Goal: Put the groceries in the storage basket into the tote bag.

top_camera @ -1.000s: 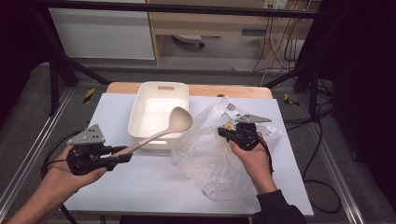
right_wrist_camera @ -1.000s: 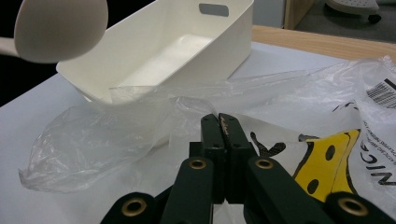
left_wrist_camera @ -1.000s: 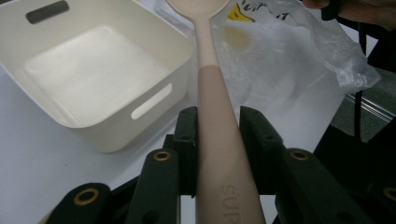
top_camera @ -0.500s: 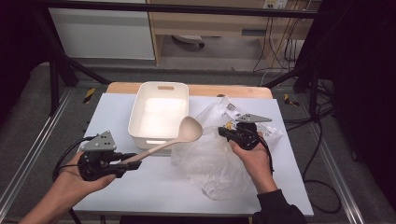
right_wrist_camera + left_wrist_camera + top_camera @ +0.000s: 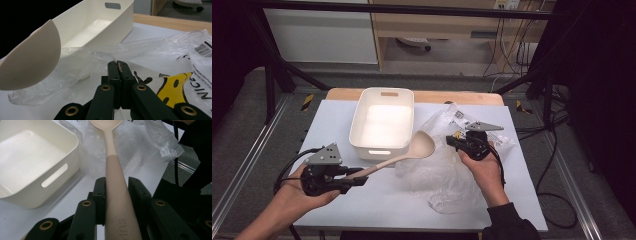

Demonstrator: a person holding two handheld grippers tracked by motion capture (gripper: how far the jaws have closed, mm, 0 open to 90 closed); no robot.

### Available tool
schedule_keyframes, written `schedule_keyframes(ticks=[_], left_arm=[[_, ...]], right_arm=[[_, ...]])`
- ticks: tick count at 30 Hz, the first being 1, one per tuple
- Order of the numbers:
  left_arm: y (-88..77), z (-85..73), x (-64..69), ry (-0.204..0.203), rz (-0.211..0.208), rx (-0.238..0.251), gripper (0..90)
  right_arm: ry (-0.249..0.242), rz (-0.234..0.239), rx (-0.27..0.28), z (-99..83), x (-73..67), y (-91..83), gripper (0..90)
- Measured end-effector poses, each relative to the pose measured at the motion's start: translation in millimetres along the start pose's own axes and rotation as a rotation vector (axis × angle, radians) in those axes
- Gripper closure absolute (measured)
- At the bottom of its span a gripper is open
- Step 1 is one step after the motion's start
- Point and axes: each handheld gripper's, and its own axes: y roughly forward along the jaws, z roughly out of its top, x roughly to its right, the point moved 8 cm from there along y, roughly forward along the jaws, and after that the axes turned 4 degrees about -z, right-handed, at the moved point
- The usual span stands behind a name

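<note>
Narrowly — left claw (image 5: 116, 195) round spoon (image 5: 113, 167) handle

Spoon handle (image 5: 117, 195) reads "SUR" (cut off); bag (image 5: 200, 82) "NICE".

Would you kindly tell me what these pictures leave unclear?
- Left gripper view: spoon bowl cut off by the top edge.
- Right gripper view: whether the shut right gripper pinches the plastic bag; its jaws hide the contact.
- High view: bag label print too small to read.
</note>
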Motion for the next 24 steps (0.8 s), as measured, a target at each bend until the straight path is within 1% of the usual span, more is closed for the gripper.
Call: schedule_keyframes(ticks=[12, 17, 24], left_arm=[[5.0, 1.1, 6.7, 0.021, -0.011, -0.009, 68.6], [9.0, 0.2, 10.0, 0.02, -0.026, -0.009, 68.6], [12.8, -1.1, 13.7, 0.025, -0.036, -0.019, 68.6]], right_arm=[[-0.001, 0.0, 0.001, 0.1, 0.3, 0.2, 90.0], [0.004, -0.002, 0.003, -0.1, 1.6, 0.6, 90.0], [0.01, 0.0, -0.001, -0.9, 3.1, 0.7, 90.0]])
